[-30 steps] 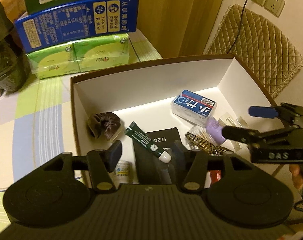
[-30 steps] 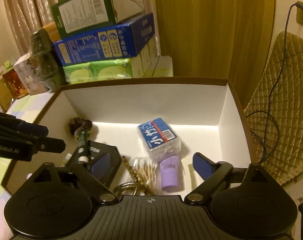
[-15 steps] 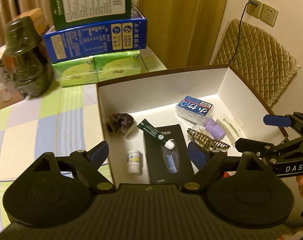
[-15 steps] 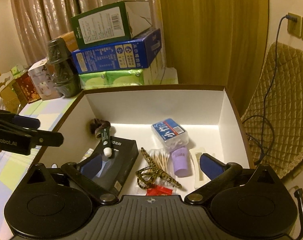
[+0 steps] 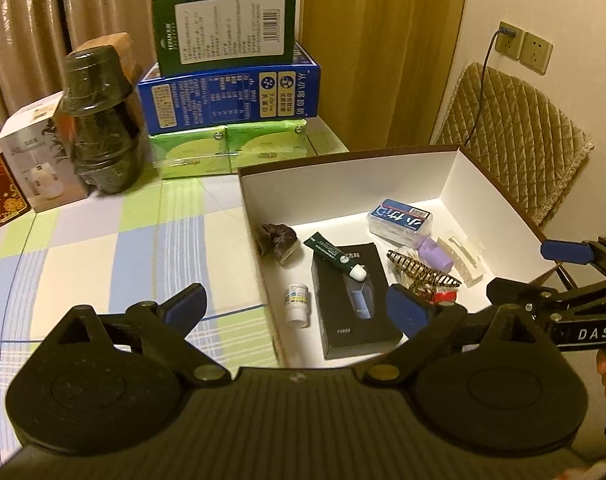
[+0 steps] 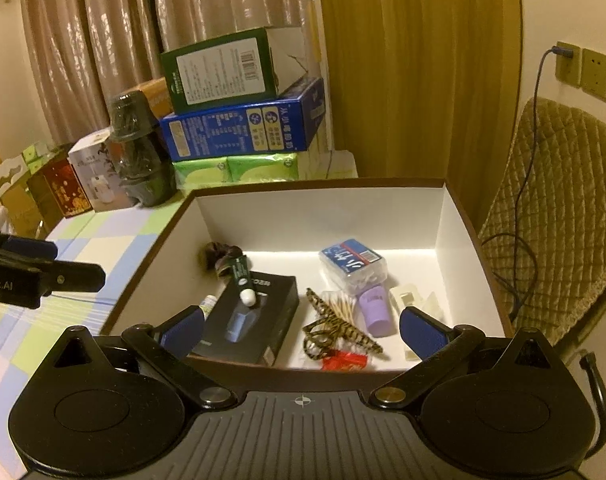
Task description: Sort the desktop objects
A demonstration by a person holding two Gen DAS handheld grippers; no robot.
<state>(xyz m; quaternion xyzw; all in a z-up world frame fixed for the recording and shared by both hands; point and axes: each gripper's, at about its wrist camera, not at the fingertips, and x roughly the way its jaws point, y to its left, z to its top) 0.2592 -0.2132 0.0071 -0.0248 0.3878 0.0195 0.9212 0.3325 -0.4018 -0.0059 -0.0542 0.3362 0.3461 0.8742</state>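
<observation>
Storage box [image 6: 319, 216]: we note its near wall hidden behind the right gripper [image 6: 303, 334], released, empty; left gripper [image 5: 295, 308] opening, empty.

The box [image 6: 455, 216] is open on top, so a gripper can enter from above. Its floor is free along the back wall; the front is crowded by the black case [image 6: 251, 328], hair clip [image 6: 335, 332] and purple bottle [image 6: 377, 310]. Left of the box the tablecloth [image 5: 103, 256] is free. Behind, stacked cartons [image 5: 227, 92] block the way.
</observation>
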